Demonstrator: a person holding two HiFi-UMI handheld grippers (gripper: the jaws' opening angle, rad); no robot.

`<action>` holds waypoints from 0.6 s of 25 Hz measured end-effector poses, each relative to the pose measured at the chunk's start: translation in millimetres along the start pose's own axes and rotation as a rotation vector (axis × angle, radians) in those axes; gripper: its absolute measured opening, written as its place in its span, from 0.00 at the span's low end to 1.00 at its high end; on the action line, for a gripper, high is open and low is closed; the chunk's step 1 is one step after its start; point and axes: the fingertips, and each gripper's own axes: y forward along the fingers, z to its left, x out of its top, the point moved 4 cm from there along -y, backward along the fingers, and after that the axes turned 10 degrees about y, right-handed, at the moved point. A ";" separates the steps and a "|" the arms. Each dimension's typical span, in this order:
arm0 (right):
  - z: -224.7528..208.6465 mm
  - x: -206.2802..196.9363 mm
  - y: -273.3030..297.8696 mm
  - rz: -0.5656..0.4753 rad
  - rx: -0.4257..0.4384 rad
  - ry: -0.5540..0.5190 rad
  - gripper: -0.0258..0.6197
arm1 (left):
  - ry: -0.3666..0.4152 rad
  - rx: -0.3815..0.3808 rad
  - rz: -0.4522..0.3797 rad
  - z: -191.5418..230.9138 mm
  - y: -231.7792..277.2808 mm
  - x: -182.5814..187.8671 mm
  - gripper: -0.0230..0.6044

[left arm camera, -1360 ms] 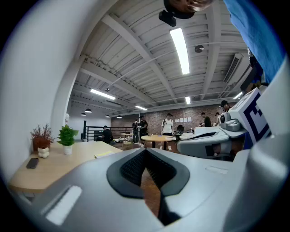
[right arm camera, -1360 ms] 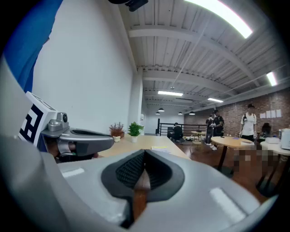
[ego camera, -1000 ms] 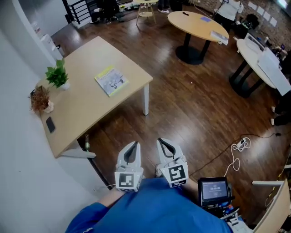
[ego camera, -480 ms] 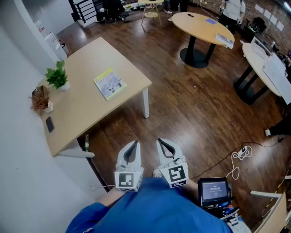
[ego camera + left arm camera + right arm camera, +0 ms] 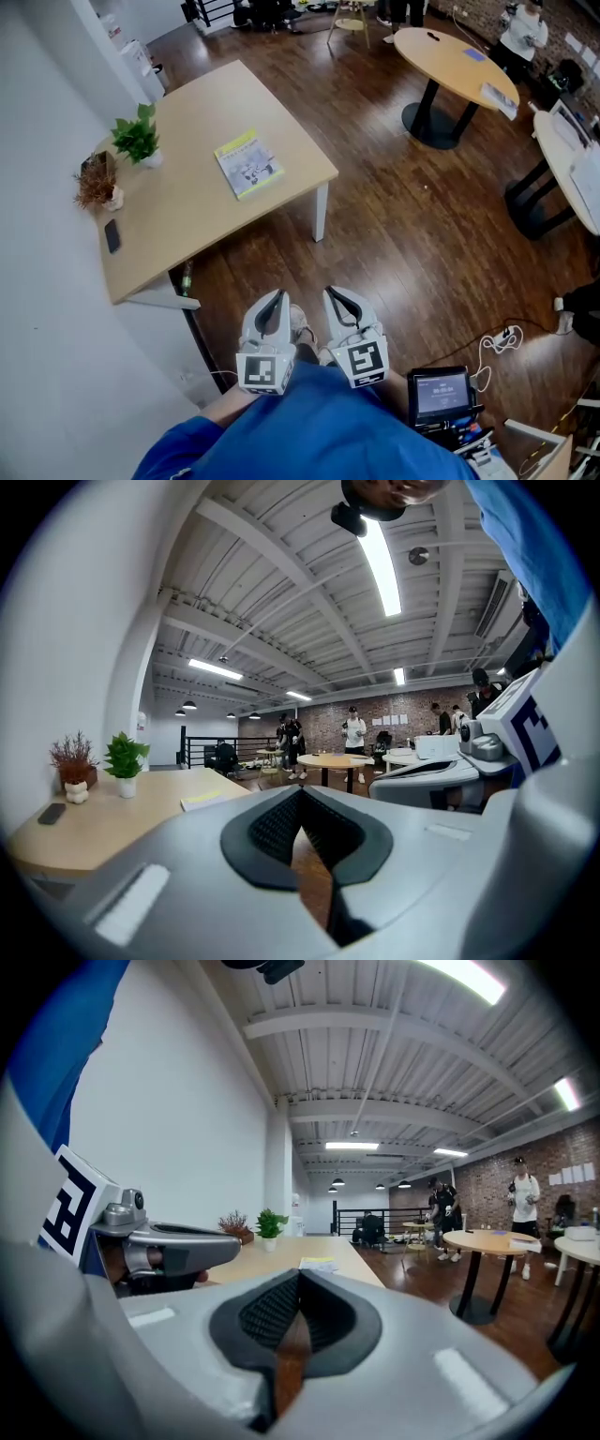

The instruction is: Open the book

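Both tools sit close in front of the person's blue sleeve, side by side over the wooden floor, pointing roughly level and forward. The left tool [image 5: 274,296] has its jaws pressed together at the tips with nothing between them. The right tool [image 5: 334,294] is the same, shut and empty, and each tool's own view confirms that only floor shows past the pads.

The book [image 5: 248,163] lies closed and flat on the desk [image 5: 193,221], ahead of both tools and off to their left, well apart from either. It rests toward the desk's far right part as seen from the tools, a little in from the edge beside the white leg. Its long axis runs mostly away from the tools, skewed a little, so a short end faces them more than a long side does. Which long edge is the spine I cannot tell from here.

The left tool is the nearer of the two, since the desk stands on its side. A green plant [image 5: 139,139], a dried plant [image 5: 97,183] and a phone [image 5: 112,235] sit further left, clear of the book. The task is judged not begun: the approach must cover the floor gap first, and then the tools need the cover's free edge.
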 end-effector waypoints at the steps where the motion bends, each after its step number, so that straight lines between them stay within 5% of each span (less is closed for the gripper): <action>1: -1.4 0.3 6.8 0.005 0.004 0.000 0.04 | -0.002 0.002 0.001 3.9 5.1 -1.7 0.05; 15: -24.0 30.5 139.0 0.035 0.038 -0.039 0.04 | -0.036 0.026 0.009 95.0 101.2 -13.0 0.05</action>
